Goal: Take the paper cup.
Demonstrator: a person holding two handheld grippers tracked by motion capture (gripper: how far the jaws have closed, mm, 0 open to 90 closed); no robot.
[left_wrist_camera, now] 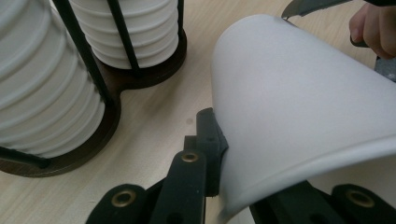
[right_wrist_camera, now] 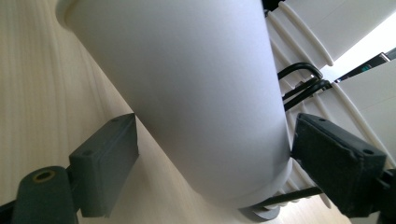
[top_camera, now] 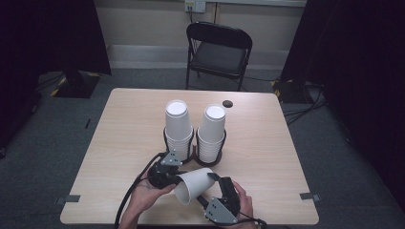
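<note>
Near table front: left claw pinches paper cup rim; right claw spread round base.

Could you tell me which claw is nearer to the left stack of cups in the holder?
Left. The left claw sits just in front of the left stack of cups, gripping the loose cup at its rim. The right claw is farther right, nearer the person.

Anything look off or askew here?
One paper cup is on its side, held off the table between both grippers instead of nested in a stack. The left gripper pinches its rim; the right gripper's jaws straddle its base. Both cup stacks stand upright in the holder.
</note>
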